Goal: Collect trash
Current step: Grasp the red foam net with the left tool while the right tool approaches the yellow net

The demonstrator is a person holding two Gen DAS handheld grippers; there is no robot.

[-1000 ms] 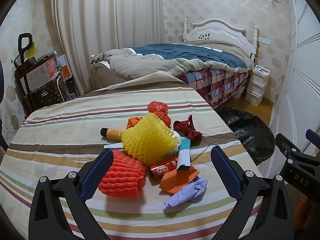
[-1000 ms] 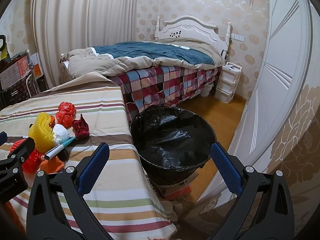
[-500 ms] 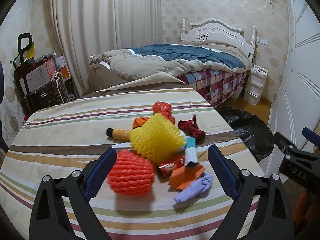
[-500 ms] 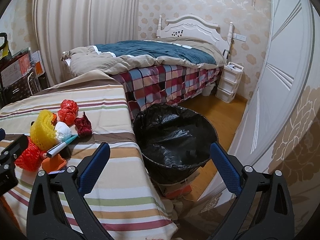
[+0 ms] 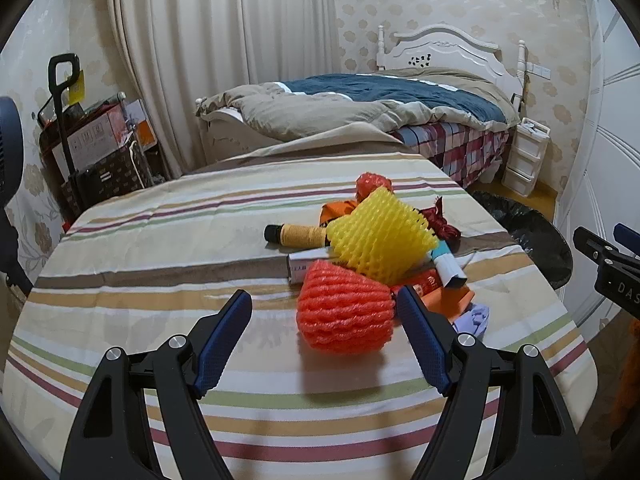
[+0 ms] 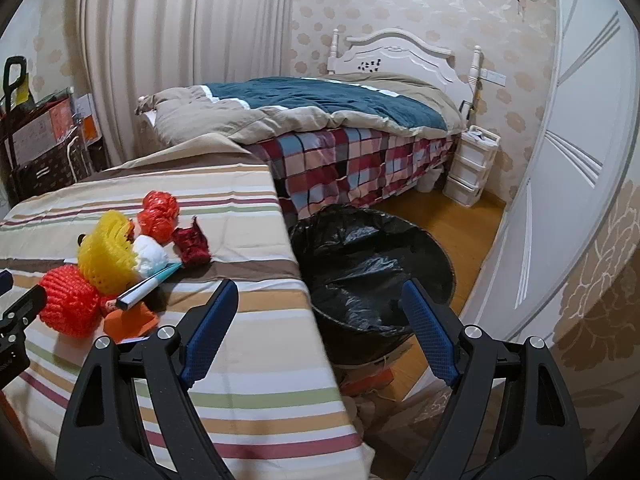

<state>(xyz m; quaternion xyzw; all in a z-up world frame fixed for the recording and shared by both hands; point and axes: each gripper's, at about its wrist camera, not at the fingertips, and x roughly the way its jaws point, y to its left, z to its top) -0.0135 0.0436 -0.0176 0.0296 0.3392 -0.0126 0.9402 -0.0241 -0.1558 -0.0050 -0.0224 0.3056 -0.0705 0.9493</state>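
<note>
Left wrist view: looks forward and down between its fingers (image 5: 424,336) across the striped table (image 5: 160,264), close to the trash pile (image 5: 360,256). Right wrist view: faces the black-lined bin (image 6: 372,264) past the table edge. Shared: the pile at left of frame, bed (image 6: 320,108), bin.

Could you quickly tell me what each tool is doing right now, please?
Left tool: closing, nothing gripped; red foam fruit net partly between its jaws.
Right tool: closing, empty.
</note>
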